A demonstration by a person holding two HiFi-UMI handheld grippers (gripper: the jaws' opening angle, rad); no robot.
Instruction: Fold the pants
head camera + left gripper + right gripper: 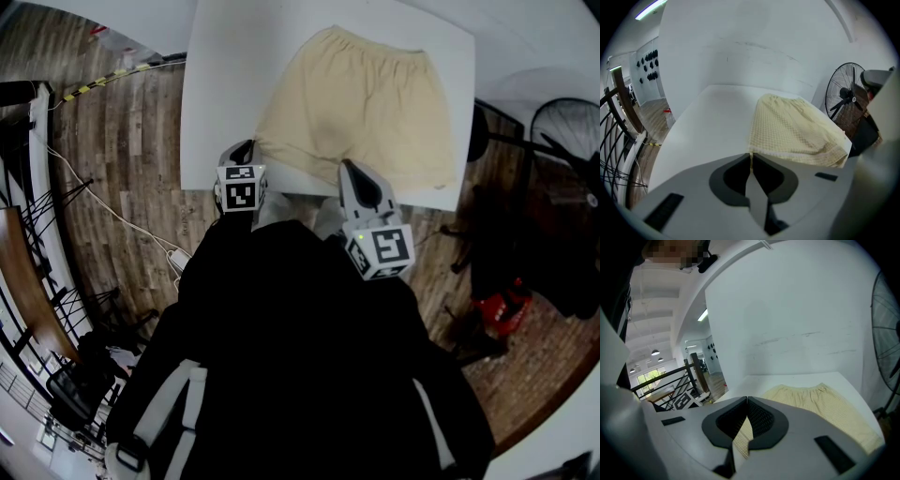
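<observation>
Pale yellow pants [356,94], short-legged, lie flat on the white table [225,75] with the waistband at the far side. My left gripper [246,148] sits at the near left hem corner. In the left gripper view its jaws [751,157] are shut on a thin edge of the pants [797,131]. My right gripper [349,167] rests at the near hem further right. In the right gripper view it [746,401] is shut, with checked yellow fabric [740,437] caught between the pads and the pants [820,404] spreading beyond.
The table's near edge runs just under both grippers. A black standing fan [567,131] stands right of the table, also in the left gripper view [846,96]. Cables [94,187] trail over the wooden floor at the left. A red object [502,309] lies on the floor at the right.
</observation>
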